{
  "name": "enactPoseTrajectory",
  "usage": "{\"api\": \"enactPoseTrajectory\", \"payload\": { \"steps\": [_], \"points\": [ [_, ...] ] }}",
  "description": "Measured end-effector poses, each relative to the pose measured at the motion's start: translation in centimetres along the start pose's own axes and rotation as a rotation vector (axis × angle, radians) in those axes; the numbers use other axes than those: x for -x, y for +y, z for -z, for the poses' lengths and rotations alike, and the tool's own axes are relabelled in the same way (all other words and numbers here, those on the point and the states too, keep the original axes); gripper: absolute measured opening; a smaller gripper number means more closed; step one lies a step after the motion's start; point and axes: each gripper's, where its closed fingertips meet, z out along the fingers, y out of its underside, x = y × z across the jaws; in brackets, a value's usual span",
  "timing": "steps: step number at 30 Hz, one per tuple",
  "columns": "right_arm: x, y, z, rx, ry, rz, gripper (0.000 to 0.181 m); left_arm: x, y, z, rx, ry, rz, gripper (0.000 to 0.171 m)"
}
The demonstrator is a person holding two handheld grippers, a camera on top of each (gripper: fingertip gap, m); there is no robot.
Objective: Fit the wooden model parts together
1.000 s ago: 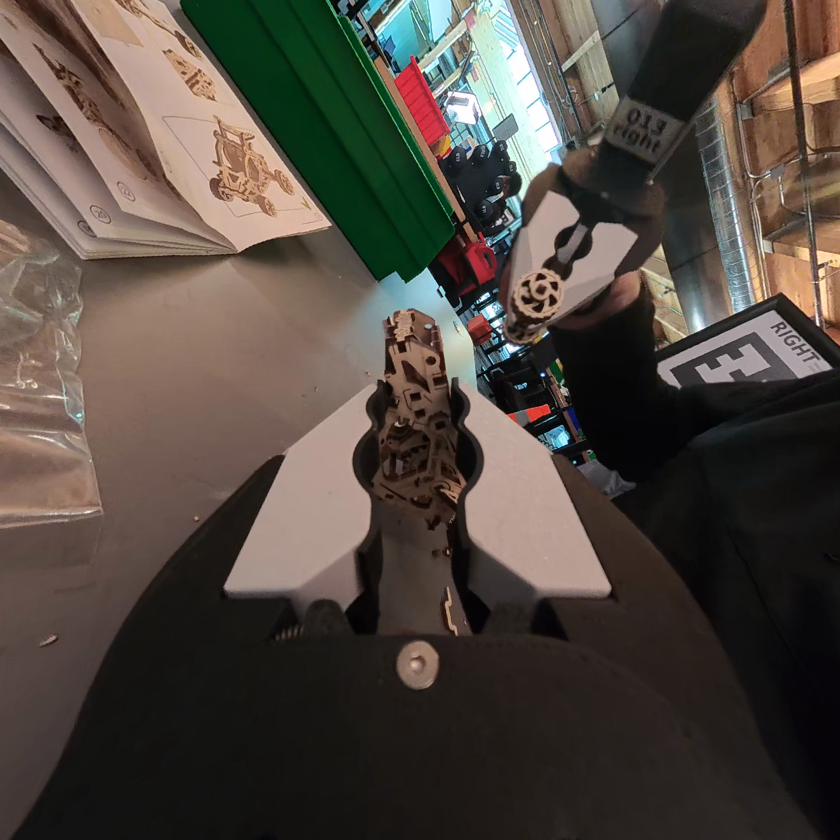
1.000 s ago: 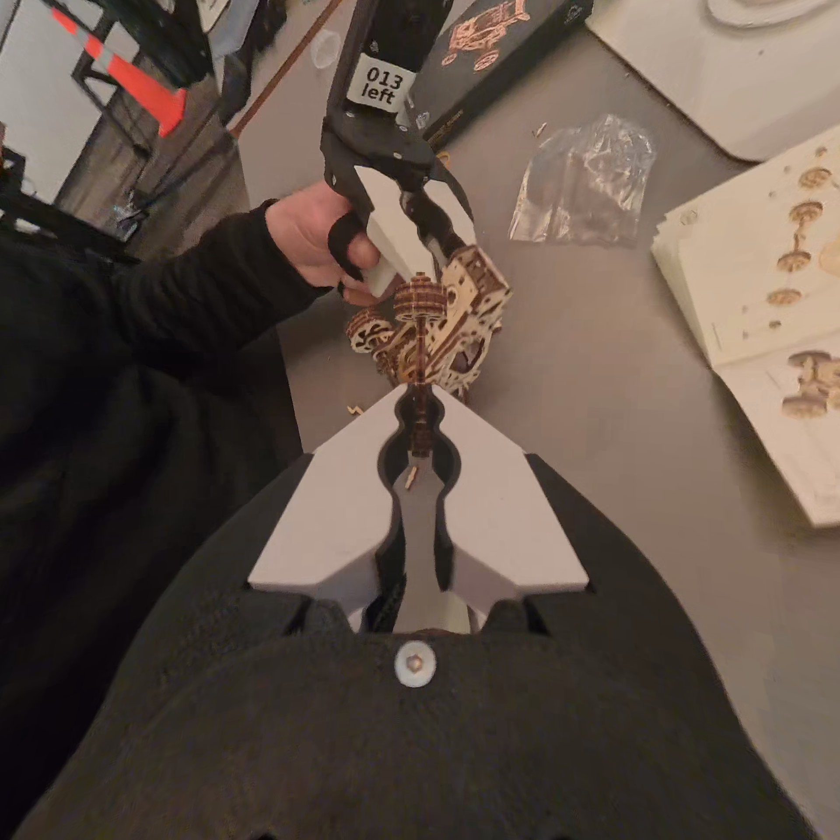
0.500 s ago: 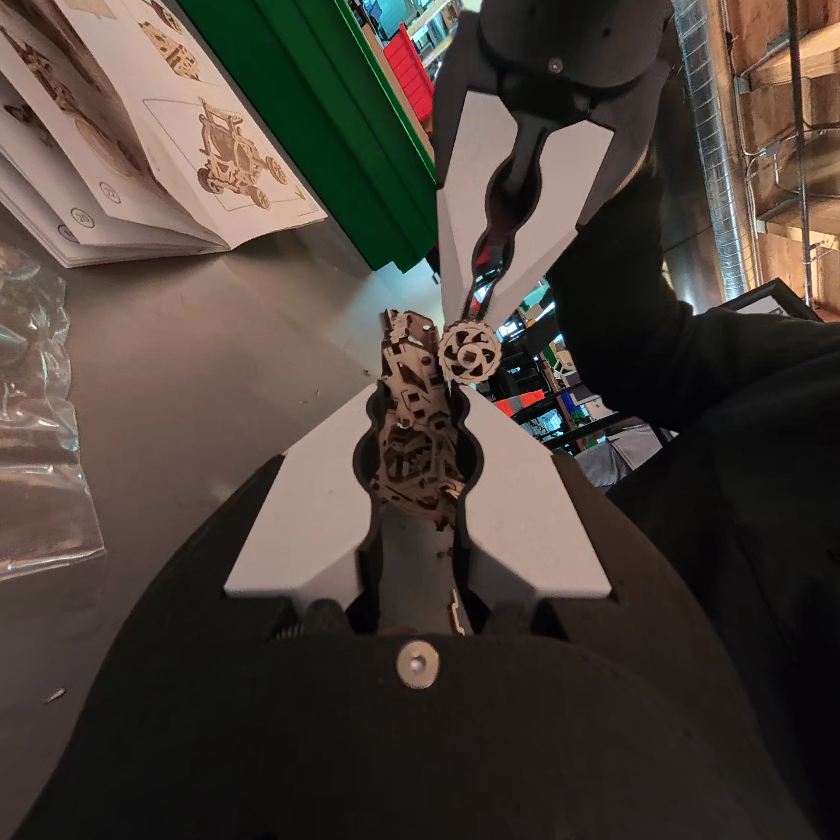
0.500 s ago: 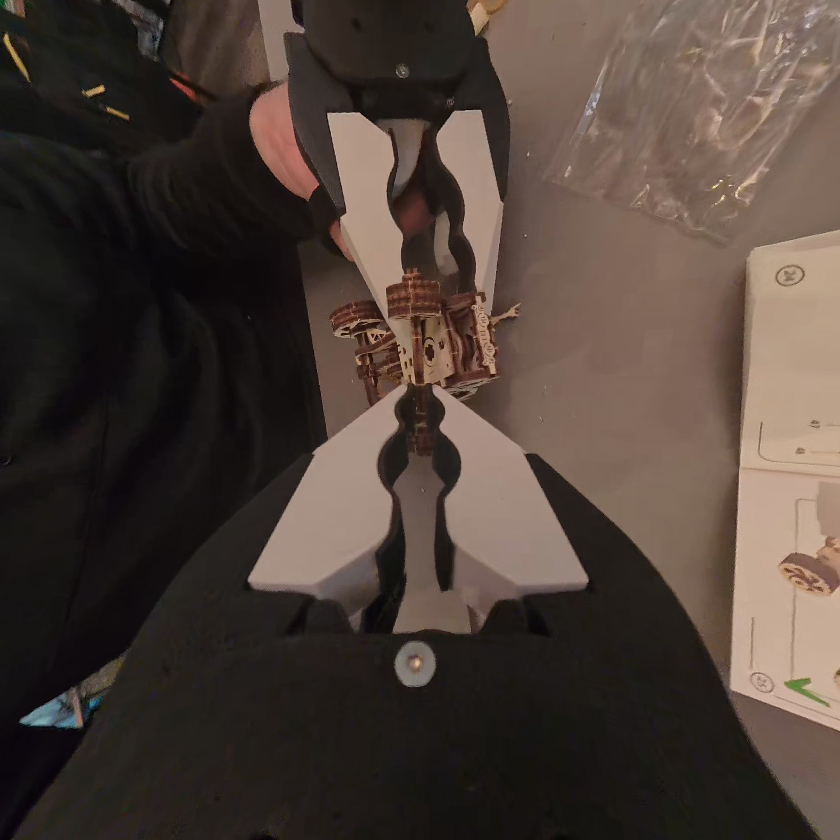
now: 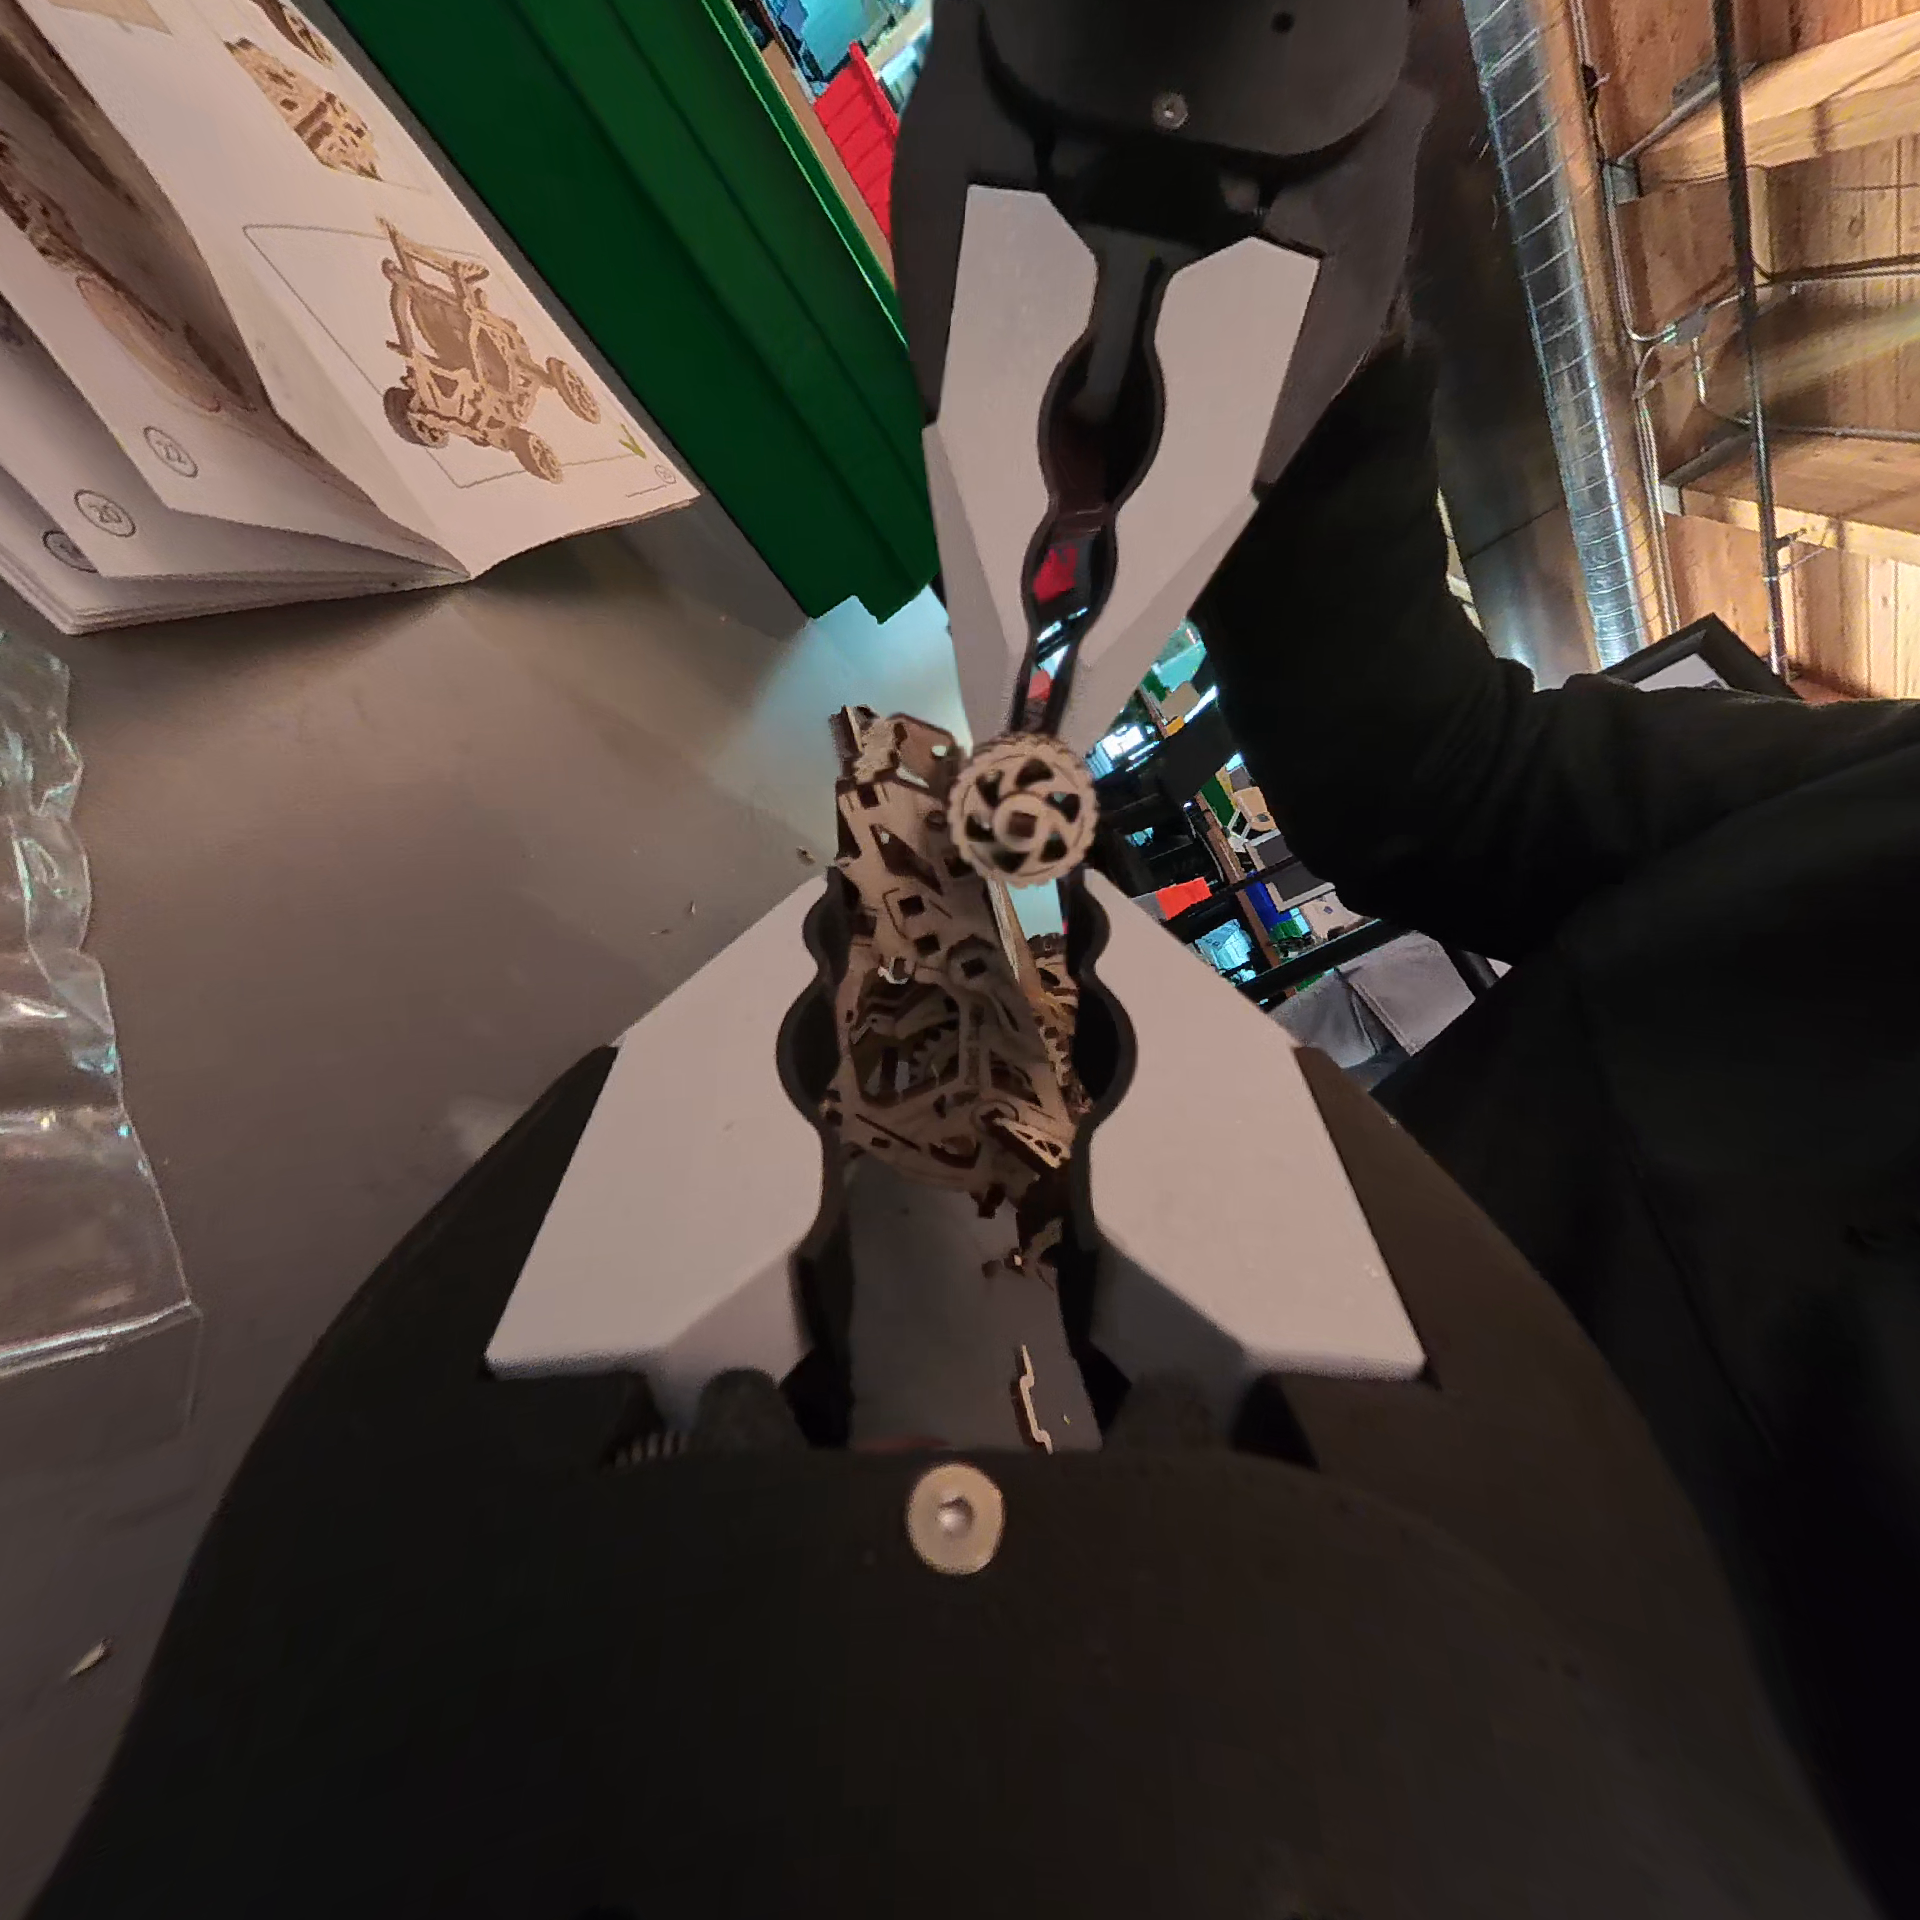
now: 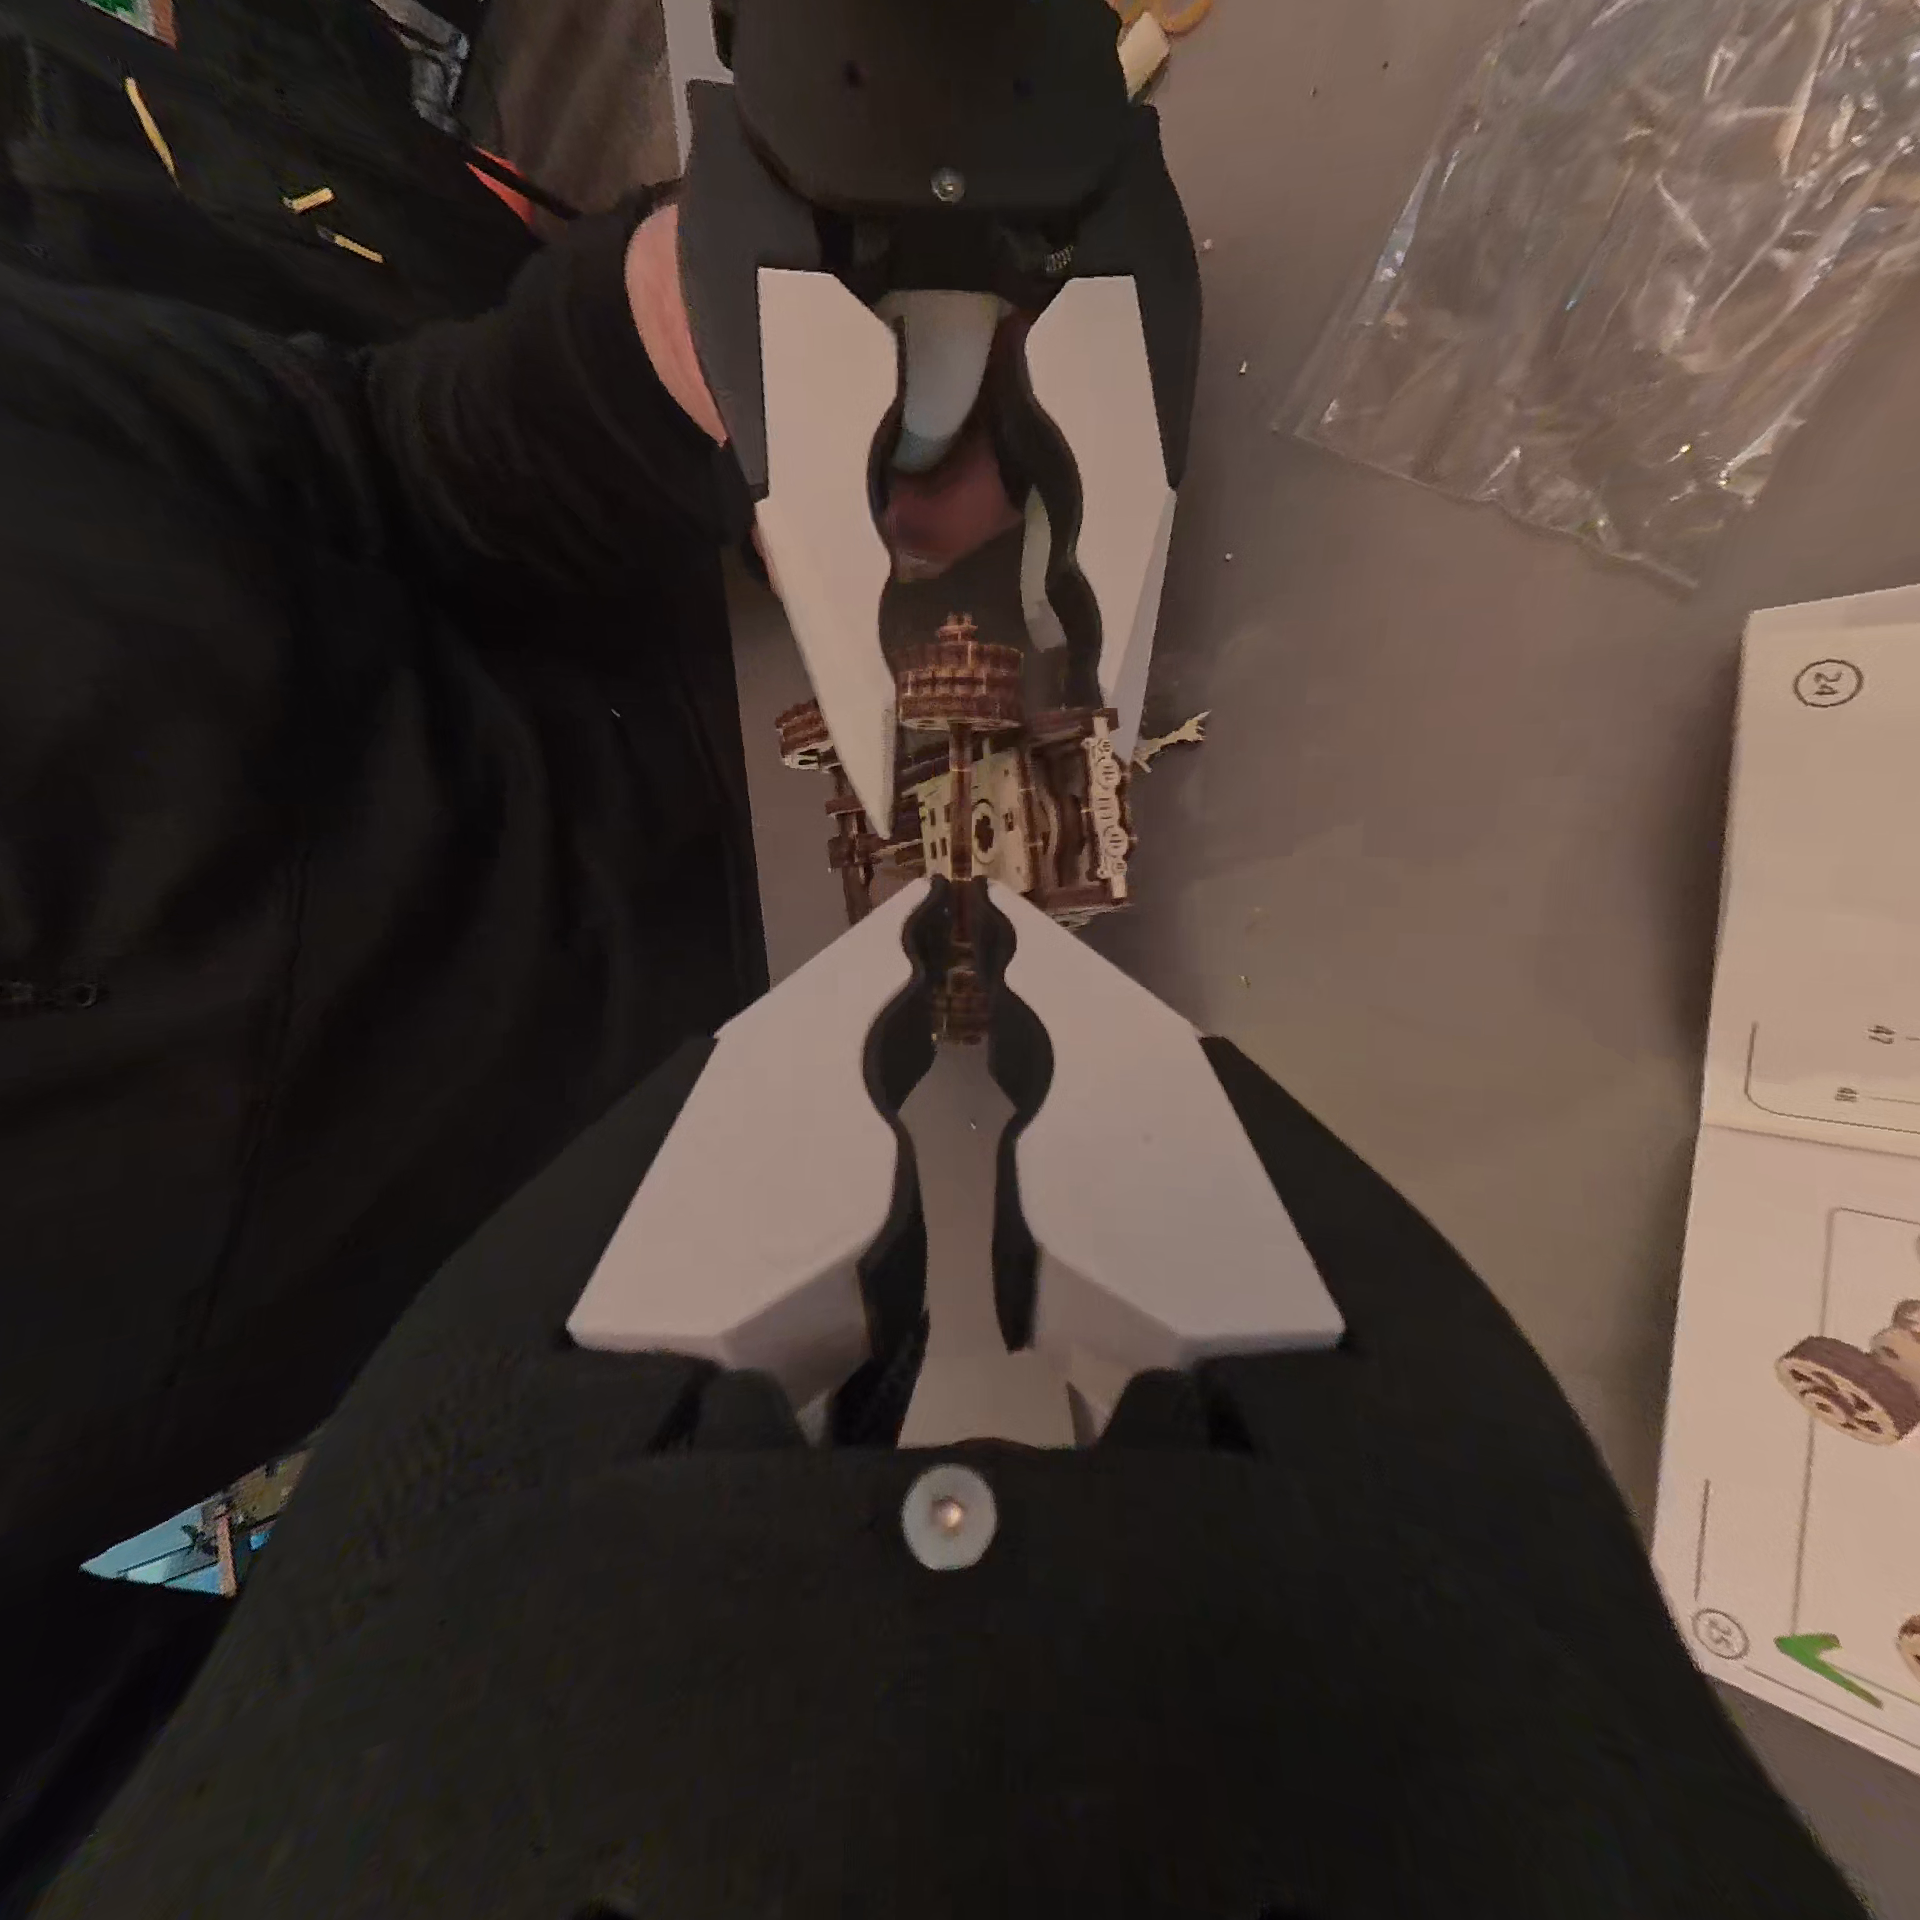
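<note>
While the half-built wooden model (image 5: 940, 997) sits clamped between the fingers of the left tool (image 5: 951, 904), lifted off the grey bench (image 5: 395, 831) so its side faces outward, the right tool (image 6: 961, 894) brings in a wheel-and-axle piece (image 6: 961, 727), pinched tight on the axle. That grip leaves the wheel (image 5: 1023, 821) free at the far end, right against the model's upper edge; whether the axle has entered its hole I cannot quite tell from either view. Holding both parts in the air seems meant to let them be lined up freely. Off to the side lie an open instruction booklet (image 5: 312, 343) and a clear plastic bag (image 6: 1621, 270), with a green bin (image 5: 665, 270) behind.
</note>
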Motion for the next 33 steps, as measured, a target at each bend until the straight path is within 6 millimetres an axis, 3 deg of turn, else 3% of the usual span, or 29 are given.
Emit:
{"api": "enactPoseTrajectory", "payload": {
  "steps": [10, 17, 33],
  "points": [
    [-1.3, 0.5, 0.0, 0.133, 0.076, -0.009, 0.0, 0.2, -0.1, -0.5, 0.003, -0.018, -0.009, 0.043],
    [-1.3, 0.8, 0.4, 0.176, 0.141, 0.028, 0.001, 0.5, -0.1, -0.7, 0.014, -0.037, -0.01, 0.03],
    [-1.8, 1.9, 1.2, 0.267, 0.105, -0.014, 0.002, 0.4, 0.1, -1.4, 0.047, -0.021, -0.023, 0.029]
  ]
}}
